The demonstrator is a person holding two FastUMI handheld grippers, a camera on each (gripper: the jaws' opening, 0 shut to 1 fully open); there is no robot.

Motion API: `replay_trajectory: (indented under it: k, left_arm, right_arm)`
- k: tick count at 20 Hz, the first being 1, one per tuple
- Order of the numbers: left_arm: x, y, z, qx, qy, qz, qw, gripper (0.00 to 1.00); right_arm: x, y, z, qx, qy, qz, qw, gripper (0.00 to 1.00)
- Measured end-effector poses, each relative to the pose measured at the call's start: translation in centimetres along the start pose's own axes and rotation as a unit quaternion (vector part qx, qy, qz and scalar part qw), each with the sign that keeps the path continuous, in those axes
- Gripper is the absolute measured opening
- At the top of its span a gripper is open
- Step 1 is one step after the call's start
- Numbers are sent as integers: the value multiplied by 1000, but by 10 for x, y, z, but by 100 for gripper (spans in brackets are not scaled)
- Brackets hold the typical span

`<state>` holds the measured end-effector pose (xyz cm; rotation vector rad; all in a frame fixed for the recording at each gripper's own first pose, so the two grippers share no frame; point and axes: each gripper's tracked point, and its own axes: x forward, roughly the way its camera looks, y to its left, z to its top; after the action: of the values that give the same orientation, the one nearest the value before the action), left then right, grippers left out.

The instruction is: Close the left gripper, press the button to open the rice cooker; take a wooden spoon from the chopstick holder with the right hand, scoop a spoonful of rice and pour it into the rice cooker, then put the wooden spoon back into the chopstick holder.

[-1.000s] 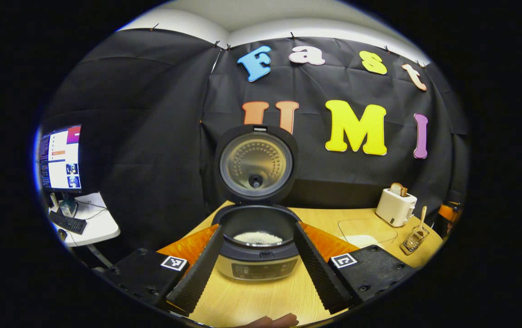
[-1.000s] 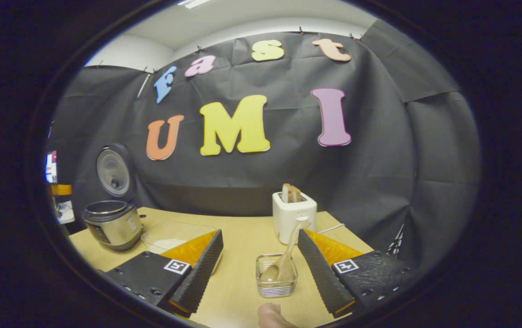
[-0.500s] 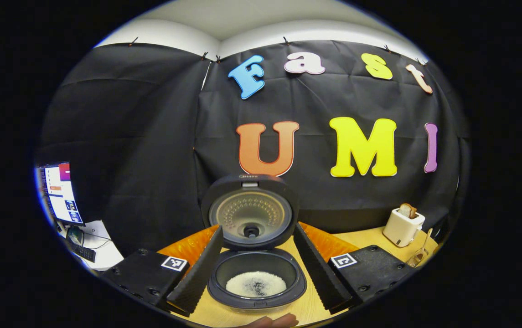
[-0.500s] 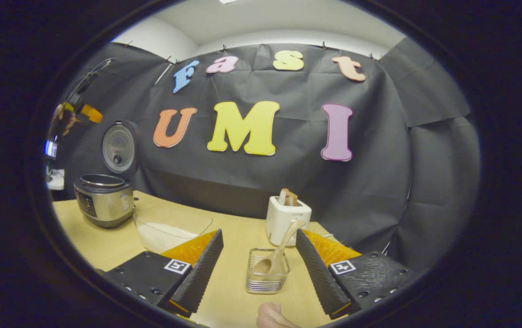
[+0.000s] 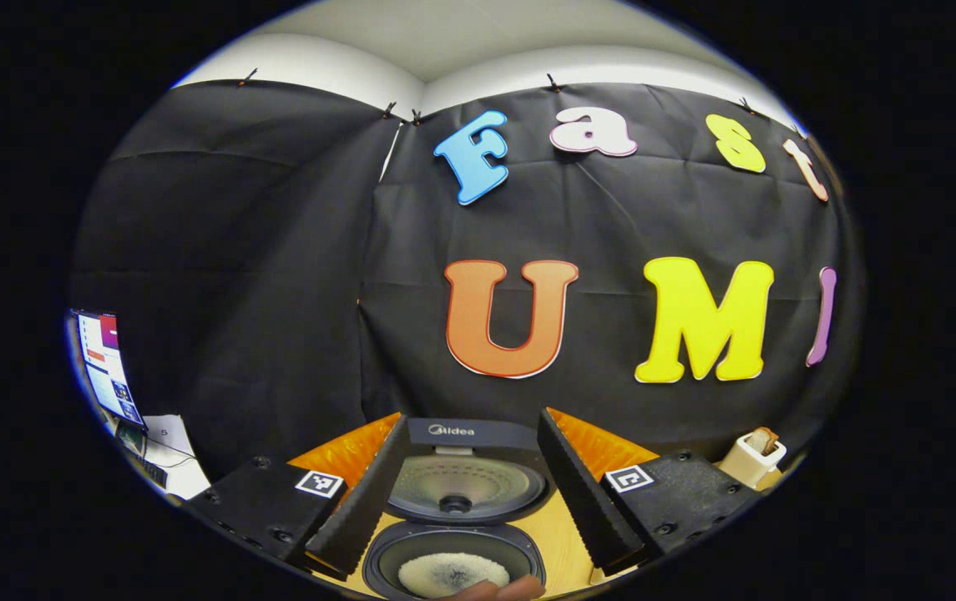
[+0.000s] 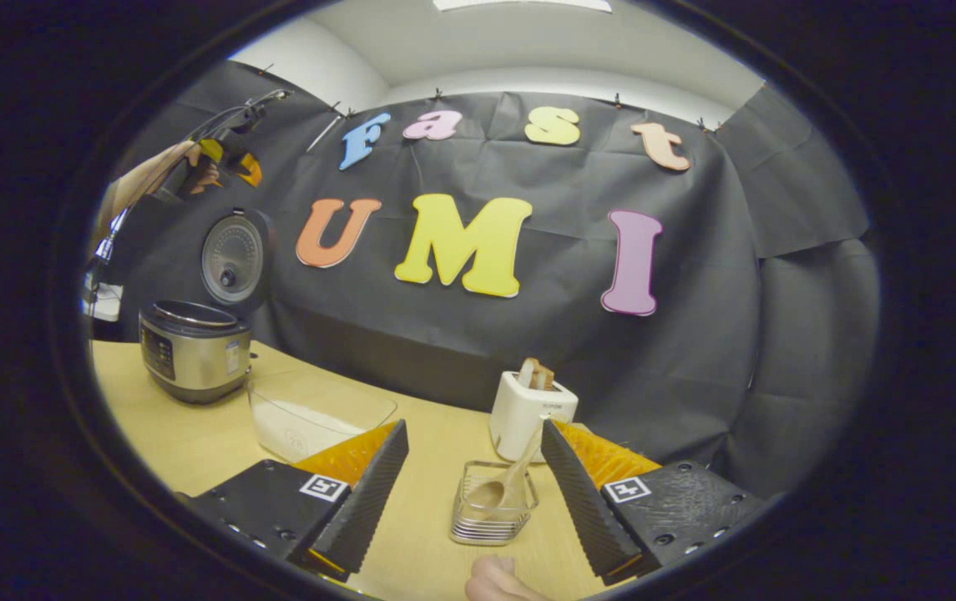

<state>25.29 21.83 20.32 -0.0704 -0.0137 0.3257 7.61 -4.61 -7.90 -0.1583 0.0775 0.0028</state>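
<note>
Your right gripper, fingers wide and holding nothing, faces the light, stiff pale wooden spoon in the wire chopstick holder; grip its upper handle.

Even overhead light, sharp centres, heavy fisheye bending toward edges.

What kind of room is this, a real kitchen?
Probably a pretend kitchen in a test booth: a rice cooker, a toaster and a spoon holder sit on one table, with black cloth behind.
</note>
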Motion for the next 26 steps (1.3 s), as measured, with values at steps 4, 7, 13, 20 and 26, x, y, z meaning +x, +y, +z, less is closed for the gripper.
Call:
replay_trajectory:
  k: [4, 7, 13, 20, 26]
  left_arm:
    - [44, 7, 19, 20, -24, 15, 999, 98]
    - [76, 2, 15, 12, -16, -3, 1000, 98]
    - [104, 3, -14, 1, 30, -4, 1000, 98]
    - [104, 2, -28, 28, 51, -2, 998, 95]
    - [94, 2, -14, 17, 34, -9, 999, 95]
  right_arm:
    - [-2, 2, 3, -2, -22, 6, 1000, 95]
    - [0, 3, -1, 0, -23, 10, 1000, 97]
    - [8, 8, -13, 14, -9, 23, 1000, 97]
    - [19, 4, -15, 17, -8, 33, 999, 97]
    - [12, 9, -6, 11, -16, 38, 999, 95]
